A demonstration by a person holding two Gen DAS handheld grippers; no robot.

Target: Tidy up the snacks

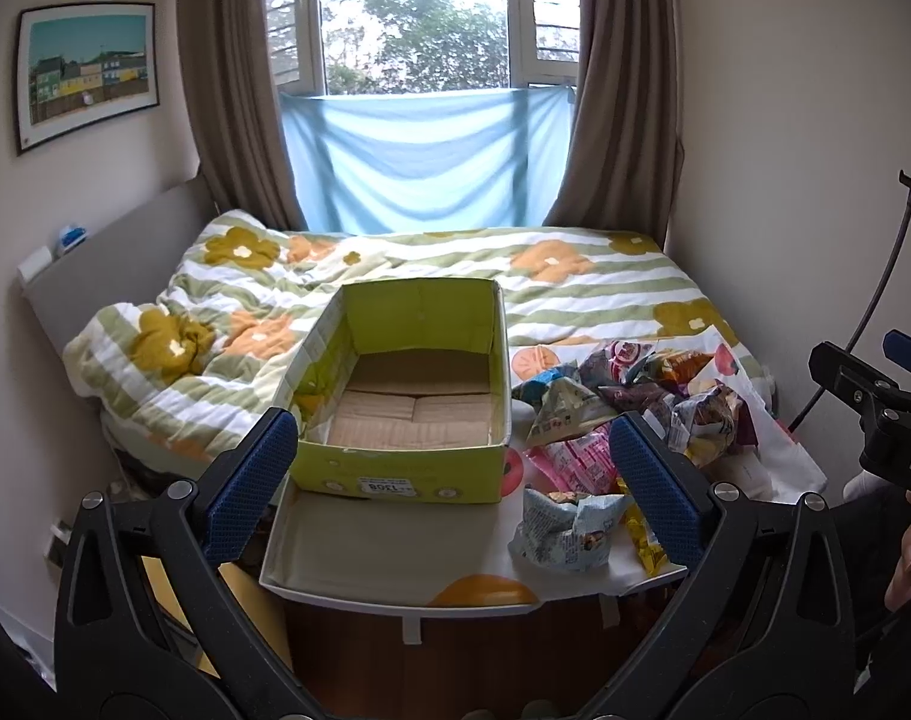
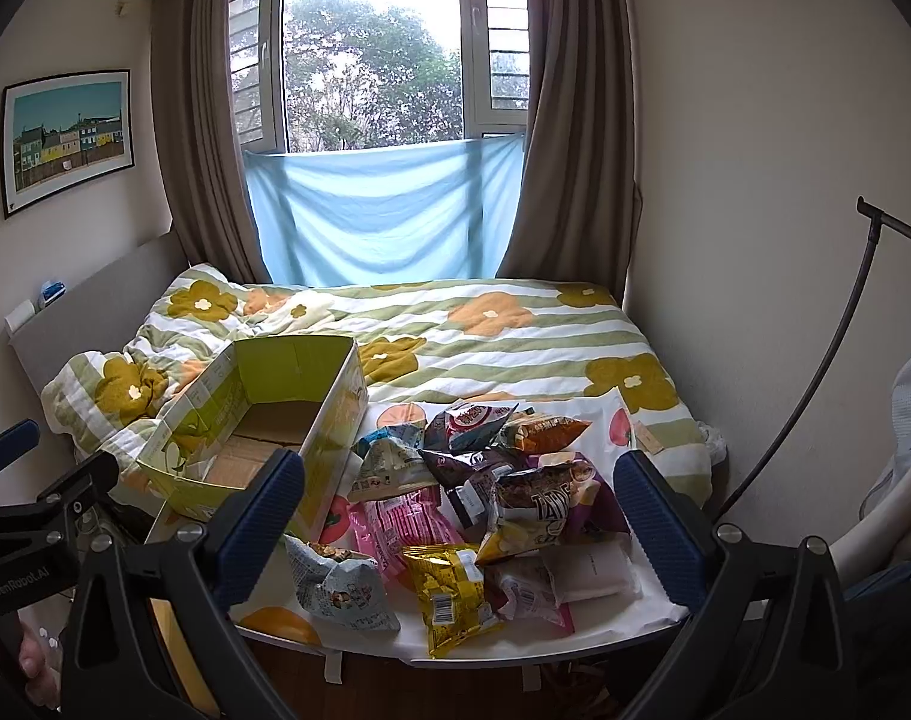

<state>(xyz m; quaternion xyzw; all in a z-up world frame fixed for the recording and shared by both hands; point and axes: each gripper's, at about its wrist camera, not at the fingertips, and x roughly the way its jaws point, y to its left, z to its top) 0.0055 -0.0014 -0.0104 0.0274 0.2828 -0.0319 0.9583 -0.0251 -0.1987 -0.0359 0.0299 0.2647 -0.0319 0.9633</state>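
An empty yellow-green cardboard box (image 1: 395, 471) (image 2: 329, 432) stands open on a small white fruit-print table (image 1: 383, 546) (image 2: 599, 414) at the foot of a bed. To its right lies a loose pile of snack packets (image 1: 647, 384) (image 2: 503, 468). It includes a light blue packet (image 1: 566, 525) (image 2: 341, 588), a pink one (image 1: 575, 459) (image 2: 404, 519) and a yellow one (image 2: 449, 594). My left gripper (image 1: 452, 480) hovers open in front of the box. My right gripper (image 2: 461, 516) hovers open over the near side of the pile. Neither holds anything.
Behind the table is a bed with a flowered striped quilt (image 1: 431, 264) (image 2: 485, 330), running back to a curtained window. Walls close in left and right. A dark curved stand (image 2: 815, 372) rises at the right. Wooden floor shows under the table's front edge.
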